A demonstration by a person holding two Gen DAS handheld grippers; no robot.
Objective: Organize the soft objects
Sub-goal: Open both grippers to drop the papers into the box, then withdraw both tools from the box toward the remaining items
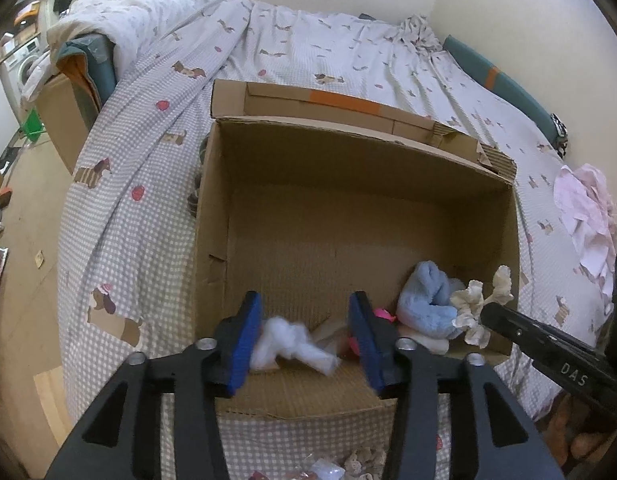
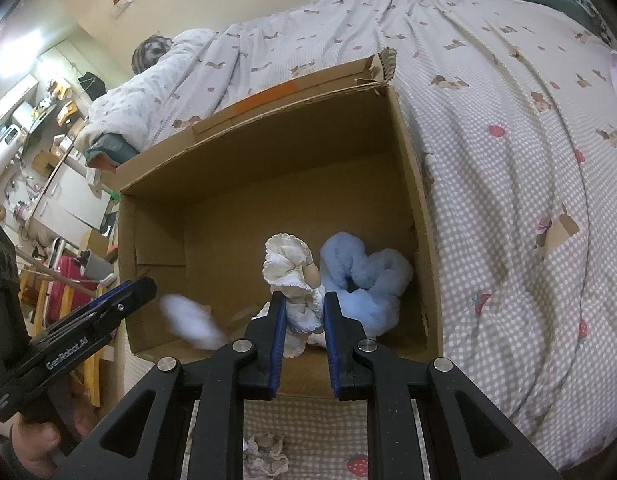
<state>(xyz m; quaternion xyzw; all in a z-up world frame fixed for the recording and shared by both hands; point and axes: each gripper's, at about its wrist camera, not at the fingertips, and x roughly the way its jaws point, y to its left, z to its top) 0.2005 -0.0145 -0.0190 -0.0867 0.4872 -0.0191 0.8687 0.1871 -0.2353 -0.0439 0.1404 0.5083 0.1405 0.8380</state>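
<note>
A white soft piece (image 1: 292, 342), blurred, sits between the left gripper's (image 1: 308, 340) blue-padded fingers (image 1: 244, 344), which stand wide apart over the near edge of the cardboard box (image 1: 348, 168); the piece lies against the left pad and clear of the right one, so nothing is clamped. Whether it rests on the box floor or hangs in the air cannot be told. In the right wrist view the same white piece (image 2: 192, 322) appears as a smear just beyond the tip of the left gripper (image 2: 120, 300).

The right gripper (image 2: 304, 320) has its fingers (image 2: 277, 332) drawn close on a cream lace-edged cloth (image 2: 292, 276), whose ruffled top stands up ahead of the fingertips. Just to the right of those fingers, touching the cloth, a fluffy light-blue item (image 2: 364, 276) lies in the near right corner of the box. From the left wrist view a bit of pink (image 1: 382, 314) shows beside the right pad, next to the blue item (image 1: 428, 304).

The box stands open on a bed (image 1: 148, 208) covered with a gingham sheet printed with dogs and strawberries. A pale pink crumpled cloth (image 1: 584, 216) lies on the bed, well to the right of the box. More lace bits (image 2: 264, 452) lie on the sheet beneath the right gripper.
</note>
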